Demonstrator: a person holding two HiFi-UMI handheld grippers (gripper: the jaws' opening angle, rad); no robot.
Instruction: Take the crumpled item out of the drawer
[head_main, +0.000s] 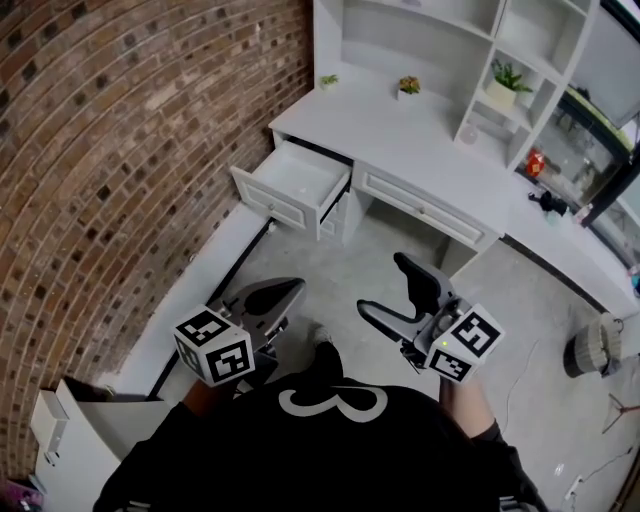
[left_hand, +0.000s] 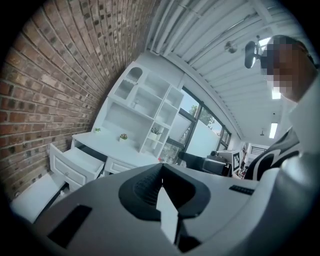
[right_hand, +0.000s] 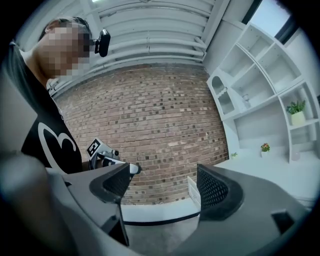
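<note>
1. Cannot make out the crumpled item in any view. From the head view, the inside of the pulled-out white box-shaped drawer (head_main: 270, 205) reads only as a pale, flat blank. From the left gripper view, seen side-on, with the hollow hidden behind its own panelled front.
2. Stands open under the left end of the smooth white tabletop (head_main: 400, 140), on the side nearest the wall, with a closed drawer front (head_main: 420, 208) of the same framed pattern beside it.
3. Left hand-held gripper (head_main: 295, 287): grey moulded shell, dark ribbed pads pressed together along one thin seam, nothing between them. Well apart from the drawer, black-and-white marker cube at its rear.
4. Right hand-held gripper (head_main: 385, 283): jaws spread wide, dark cross-hatched pads facing each other across an empty gap. Through that gap in its own view, only brick and a white ledge.
5. Rough red-brown brick wall (head_main: 130, 150) on the left, mortar lines clear; grey, matt floor (head_main: 400, 250) below.
6. White shelving unit (head_main: 430, 40) above the tabletop, cut off by the top edge of the frame. Small potted plant (head_main: 408, 86) on the tabletop and a leafy one in a white pot (head_main: 508, 82) on a shelf, both too small to tell more.
7. Black top with a white print (head_main: 320, 450), cut off at the bottom edge.
</note>
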